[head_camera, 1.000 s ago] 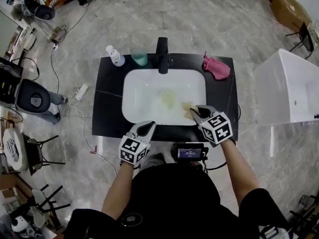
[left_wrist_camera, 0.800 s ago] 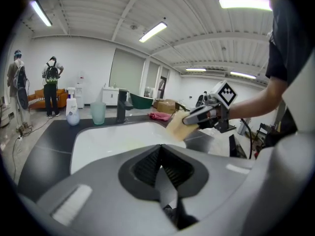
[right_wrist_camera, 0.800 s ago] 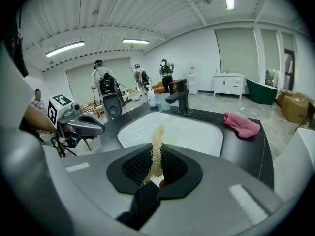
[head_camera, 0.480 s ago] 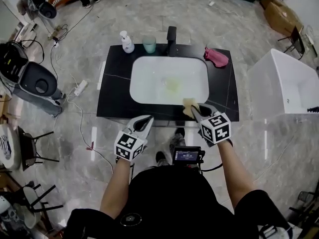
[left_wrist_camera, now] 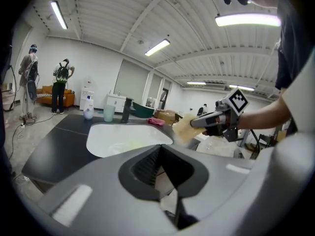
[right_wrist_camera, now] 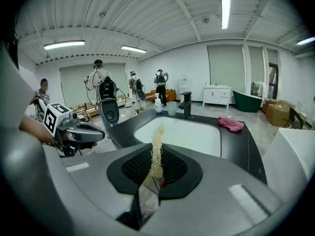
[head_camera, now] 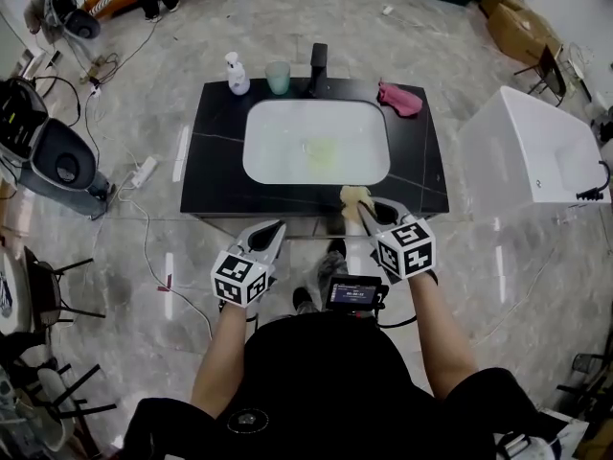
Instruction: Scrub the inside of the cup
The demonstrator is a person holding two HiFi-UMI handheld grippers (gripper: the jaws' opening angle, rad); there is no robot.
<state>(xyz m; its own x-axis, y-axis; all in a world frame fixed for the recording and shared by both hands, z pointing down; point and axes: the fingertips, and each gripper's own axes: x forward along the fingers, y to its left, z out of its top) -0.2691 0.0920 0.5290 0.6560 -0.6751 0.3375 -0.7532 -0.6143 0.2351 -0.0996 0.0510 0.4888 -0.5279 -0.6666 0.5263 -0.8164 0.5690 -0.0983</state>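
Observation:
A pale teal cup [head_camera: 278,77] stands upright at the back of the black counter [head_camera: 215,161], between a soap bottle and the faucet; it also shows far off in the left gripper view [left_wrist_camera: 109,113] and the right gripper view [right_wrist_camera: 171,108]. My right gripper [head_camera: 359,207] hovers at the counter's front edge, shut on a yellow fibrous scrubber [head_camera: 352,197] that sticks up between its jaws [right_wrist_camera: 156,151]. My left gripper [head_camera: 276,229] hangs in front of the counter, shut and empty [left_wrist_camera: 162,173]. Both grippers are far from the cup.
The white sink basin [head_camera: 316,142] fills the counter's middle, with a black faucet [head_camera: 318,63] behind it, a soap bottle [head_camera: 236,75] at back left and a pink cloth [head_camera: 399,97] at back right. A white tub [head_camera: 527,151] stands to the right. People stand far behind.
The sink has receded in the head view. Both grippers have drawn back from the basin to the counter's front edge. The right still holds the scrubber.

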